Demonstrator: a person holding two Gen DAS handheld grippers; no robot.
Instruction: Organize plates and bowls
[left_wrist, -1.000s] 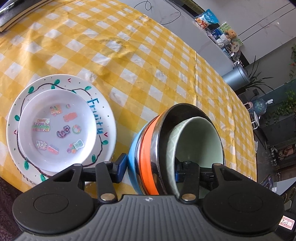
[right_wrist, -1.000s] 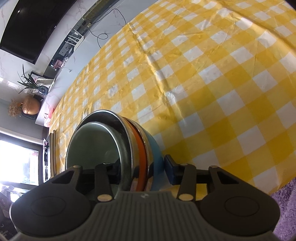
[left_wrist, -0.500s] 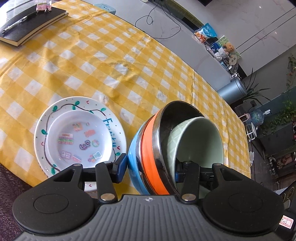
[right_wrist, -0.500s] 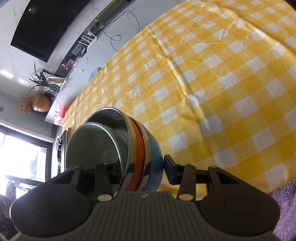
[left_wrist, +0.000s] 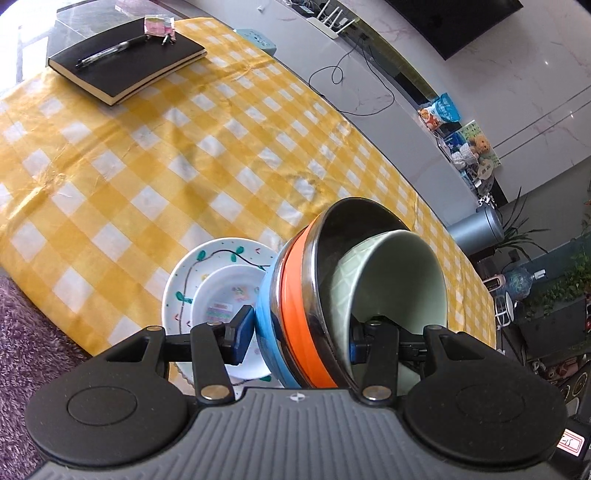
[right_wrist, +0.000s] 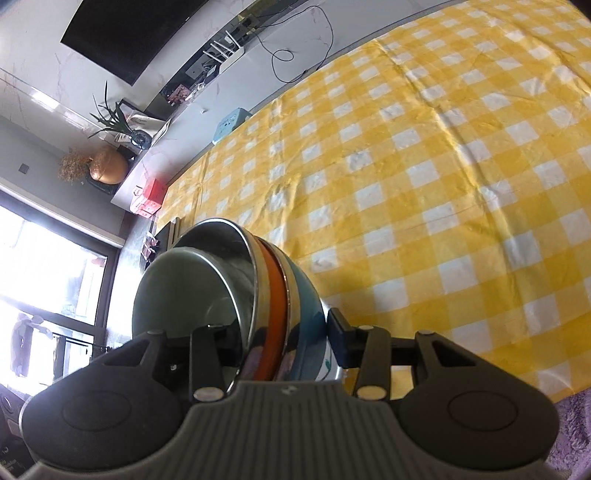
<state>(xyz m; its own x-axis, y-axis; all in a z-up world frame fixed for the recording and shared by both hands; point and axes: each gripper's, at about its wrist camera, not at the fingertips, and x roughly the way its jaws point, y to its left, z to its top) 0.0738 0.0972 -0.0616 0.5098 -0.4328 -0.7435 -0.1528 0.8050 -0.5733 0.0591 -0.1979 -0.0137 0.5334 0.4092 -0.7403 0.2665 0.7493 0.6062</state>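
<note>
A nested stack of bowls (left_wrist: 295, 306) is held in the air: blue outer bowl, orange-banded steel bowl, pale green bowl (left_wrist: 399, 273) inside. My left gripper (left_wrist: 299, 339) is shut on the stack's rim, one finger outside, one inside. My right gripper (right_wrist: 273, 332) is shut on the opposite rim of the same stack (right_wrist: 273, 295). Below the stack, in the left wrist view, a small white stickered plate (left_wrist: 225, 295) lies on a larger painted plate (left_wrist: 184, 273) near the table's front edge.
The table wears a yellow checked cloth (left_wrist: 147, 177). A black notebook (left_wrist: 129, 61) with a pen lies at its far left corner. A purple rug (left_wrist: 22, 332) lies beyond the table's front edge. A counter with cables and clutter runs behind the table.
Both grippers have lifted the bowl stack higher and moved it left, so it now overlaps the two plates. The notebook has come into view.
</note>
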